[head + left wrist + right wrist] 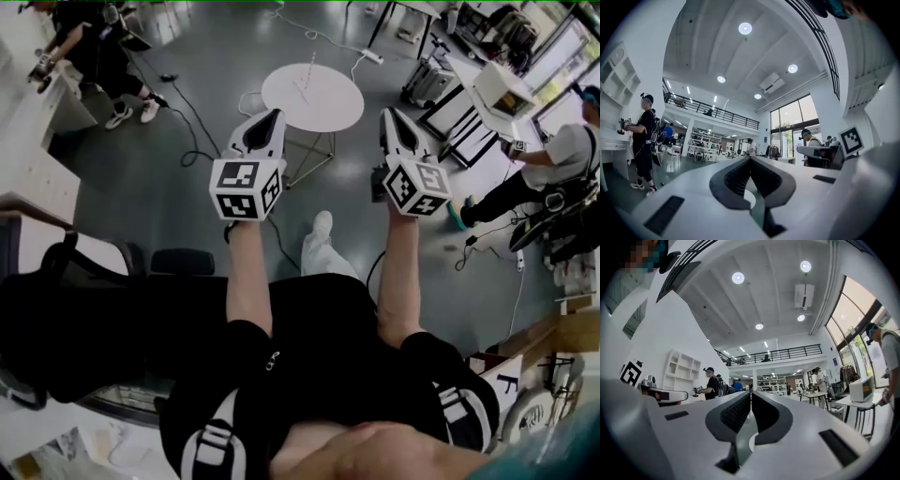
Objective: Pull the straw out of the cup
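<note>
No cup shows in any view. A thin pale stick-like thing [302,86] lies on the round white table [323,108]; I cannot tell whether it is the straw. My left gripper [274,114] is held in the air short of the table, jaws shut with nothing between them. My right gripper [386,112] hangs level with it to the right, also shut and empty. In the left gripper view the left gripper [750,159] points across the hall at the windows. In the right gripper view the right gripper [751,394] points at the balcony and shelves.
Cables [192,141] run over the grey floor around the table. A person [98,56] stands at the back left by a white counter [33,141], another person [553,169] at the right by a white box [502,92]. A dark chair [66,309] is near my left.
</note>
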A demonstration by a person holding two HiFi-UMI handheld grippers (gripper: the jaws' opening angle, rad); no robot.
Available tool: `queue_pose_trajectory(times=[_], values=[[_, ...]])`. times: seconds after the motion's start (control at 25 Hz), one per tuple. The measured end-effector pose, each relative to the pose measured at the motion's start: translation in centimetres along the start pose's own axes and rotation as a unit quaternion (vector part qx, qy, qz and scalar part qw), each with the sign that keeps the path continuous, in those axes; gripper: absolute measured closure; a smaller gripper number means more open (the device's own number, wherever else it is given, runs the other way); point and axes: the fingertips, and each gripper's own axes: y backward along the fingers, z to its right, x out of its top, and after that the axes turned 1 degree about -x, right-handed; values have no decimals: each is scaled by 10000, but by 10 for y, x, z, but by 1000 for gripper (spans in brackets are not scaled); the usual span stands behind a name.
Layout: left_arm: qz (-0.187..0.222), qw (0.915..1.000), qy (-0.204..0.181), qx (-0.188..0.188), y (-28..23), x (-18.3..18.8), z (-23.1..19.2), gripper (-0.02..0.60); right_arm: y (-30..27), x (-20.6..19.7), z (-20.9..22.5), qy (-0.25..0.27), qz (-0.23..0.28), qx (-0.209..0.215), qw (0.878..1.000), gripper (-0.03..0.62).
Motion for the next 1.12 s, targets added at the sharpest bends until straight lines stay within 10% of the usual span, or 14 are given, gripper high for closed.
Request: queue_pose_trajectory(times=[0.28, 0.72, 0.92, 1.12], values=[[155, 9977, -134, 639, -50, 10, -58, 574, -79, -15, 18, -147, 132, 491, 9986, 569], [-497, 9975, -292, 417, -157, -49, -48, 574, -169, -89, 80, -851, -381, 857, 9919, 569], [-1092, 9883, -981, 416, -191, -75, -60, 574, -227, -141, 70, -1382, -692, 1096, 9819, 576], [-993, 9929, -537, 365, -241, -83, -89, 574, -280, -162, 90, -1180, -951, 1119, 9821, 576]])
